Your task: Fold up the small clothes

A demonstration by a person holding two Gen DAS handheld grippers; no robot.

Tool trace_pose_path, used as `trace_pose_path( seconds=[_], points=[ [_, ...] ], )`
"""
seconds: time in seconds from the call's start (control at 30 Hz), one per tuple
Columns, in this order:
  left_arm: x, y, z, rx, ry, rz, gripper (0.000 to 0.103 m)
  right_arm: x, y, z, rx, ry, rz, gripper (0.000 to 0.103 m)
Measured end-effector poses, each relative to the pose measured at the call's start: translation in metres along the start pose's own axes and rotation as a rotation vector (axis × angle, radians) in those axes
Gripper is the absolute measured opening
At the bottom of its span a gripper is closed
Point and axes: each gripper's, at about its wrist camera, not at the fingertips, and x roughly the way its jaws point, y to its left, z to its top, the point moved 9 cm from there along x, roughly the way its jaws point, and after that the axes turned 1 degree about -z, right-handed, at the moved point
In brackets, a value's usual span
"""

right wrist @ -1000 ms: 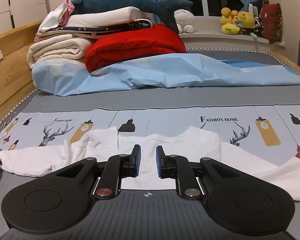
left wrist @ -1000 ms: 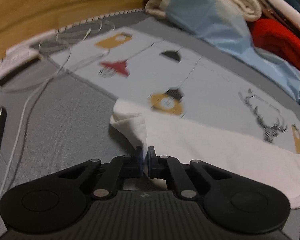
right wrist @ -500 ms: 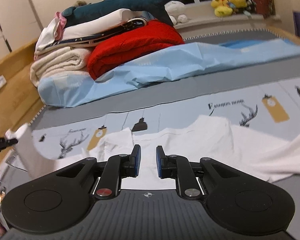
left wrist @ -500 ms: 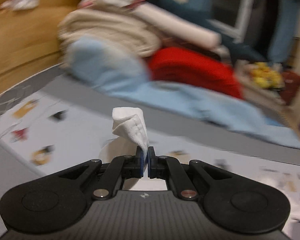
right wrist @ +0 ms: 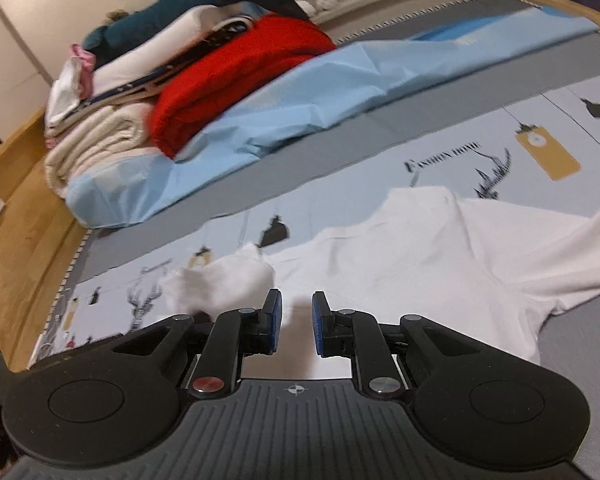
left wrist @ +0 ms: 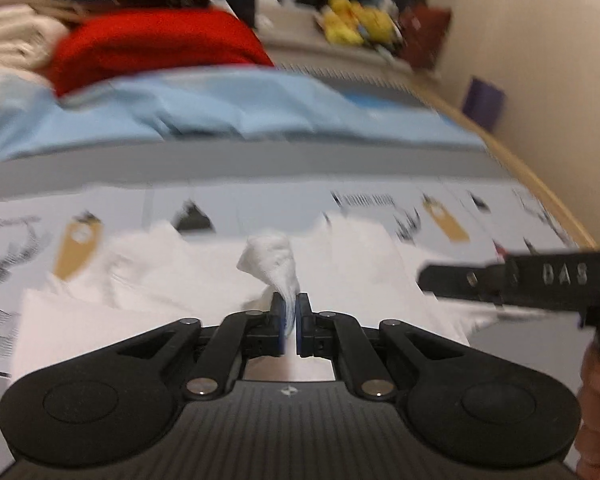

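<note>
Low and centre in the left wrist view, the left gripper sat with its jaws opening; a twisted tip of the white shirt stood up between the blue pads and was pinched there. That tip rose above the rest of the garment.

Item 1, white shirt: spread flat across the printed sheet, filling the middle band of the left view. In the right wrist view it ran from centre to the right edge, with a bunched corner raised at centre left.

Item 2, right gripper: low and centre in its own view, jaws parted with a clear gap, nothing between the pads, white cloth lying beyond them. Seen also from the side at the right edge of the left view, with part of a hand below it.

Item 3, printed sheet: pale blue, with deer, lamps and lettering, lying on a grey bed cover.

Item 4, light blue cloth: crumpled across the upper middle of the right view.

Item 5, red blanket: upper centre, beside a stack of folded cream and white bedding at upper left.

Item 6, yellow soft toys: upper centre of the left view, blurred.
</note>
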Motion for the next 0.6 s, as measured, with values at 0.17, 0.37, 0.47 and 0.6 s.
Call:
trace_pose_path(
  seconds=[0.17,0.37,0.47,0.6],
  points=[
    [-0.002,0.026,0.004,-0.065,0.015,-0.050,0.026,0.016,-0.016,-0.004,0.057,0.038,-0.058,0.017],
    [-0.028,0.114,0.027,-0.200,-0.061,0.117,0.028,0.044,-0.026,-0.021,0.105,0.123,-0.120,0.017],
    [-0.034,0.160,0.022,-0.289,-0.046,0.226,0.028,0.061,-0.028,-0.039,0.093,0.198,-0.172,0.023],
    [-0.051,0.200,0.025,-0.349,-0.063,0.301,0.028,0.082,-0.032,-0.061,0.091,0.269,-0.215,0.029]
  ],
)
